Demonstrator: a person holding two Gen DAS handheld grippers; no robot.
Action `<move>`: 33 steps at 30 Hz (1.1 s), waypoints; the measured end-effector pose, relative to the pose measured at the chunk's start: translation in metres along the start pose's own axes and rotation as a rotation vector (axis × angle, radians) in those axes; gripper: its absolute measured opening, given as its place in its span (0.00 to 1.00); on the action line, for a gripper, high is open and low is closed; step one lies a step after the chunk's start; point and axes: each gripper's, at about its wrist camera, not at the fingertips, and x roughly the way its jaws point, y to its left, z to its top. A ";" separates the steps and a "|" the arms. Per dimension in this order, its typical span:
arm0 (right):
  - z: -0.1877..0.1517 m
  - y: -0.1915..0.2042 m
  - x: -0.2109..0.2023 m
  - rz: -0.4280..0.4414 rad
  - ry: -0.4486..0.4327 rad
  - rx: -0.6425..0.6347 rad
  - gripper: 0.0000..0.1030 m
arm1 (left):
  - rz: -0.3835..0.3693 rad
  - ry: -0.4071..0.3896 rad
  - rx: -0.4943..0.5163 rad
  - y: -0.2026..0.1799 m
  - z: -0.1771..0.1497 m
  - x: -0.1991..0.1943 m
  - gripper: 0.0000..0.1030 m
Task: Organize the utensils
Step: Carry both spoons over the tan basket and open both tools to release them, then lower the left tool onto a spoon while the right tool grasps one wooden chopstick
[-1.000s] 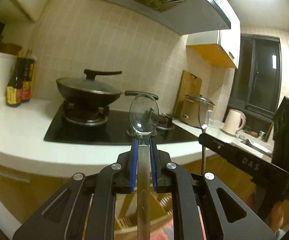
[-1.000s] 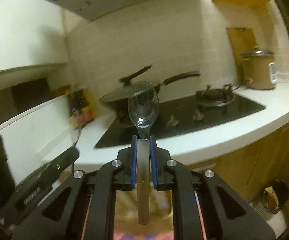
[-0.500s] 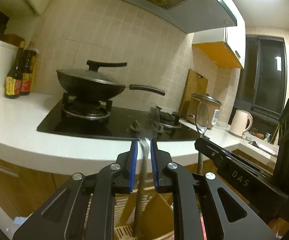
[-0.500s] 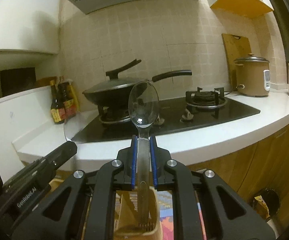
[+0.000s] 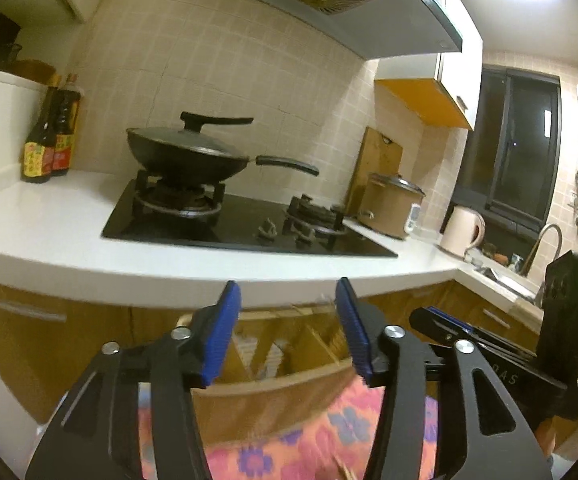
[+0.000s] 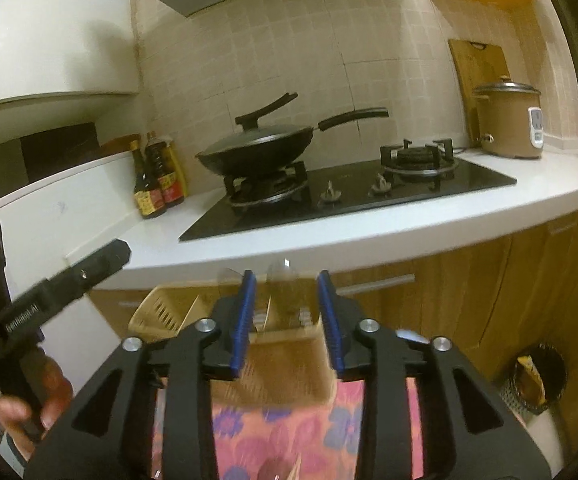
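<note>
White counter (image 5: 49, 236), black hob (image 5: 249, 228); left gripper (image 5: 289, 320) and right gripper (image 6: 287, 312) fingers apart.

the left gripper (image 5: 287, 322) is standing with its blue pads (image 5: 221, 332) spread wide, gripping nothing. below, a tan basket (image 5: 273, 376) is sitting on a floral cloth (image 5: 289, 448), blurred; perhaps utensils are standing inside. the right gripper (image 5: 441, 318) is reaching in at right.

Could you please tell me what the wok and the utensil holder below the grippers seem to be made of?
The wok looks like dark matte metal, dull and barely reflective. The utensil holder appears to be beige plastic with moulded slots, though motion blur leaves this uncertain.
</note>
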 end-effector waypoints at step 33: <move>-0.138 -0.008 -0.006 -0.021 0.277 0.110 0.41 | 0.118 0.502 -0.123 0.060 -0.158 -0.042 0.50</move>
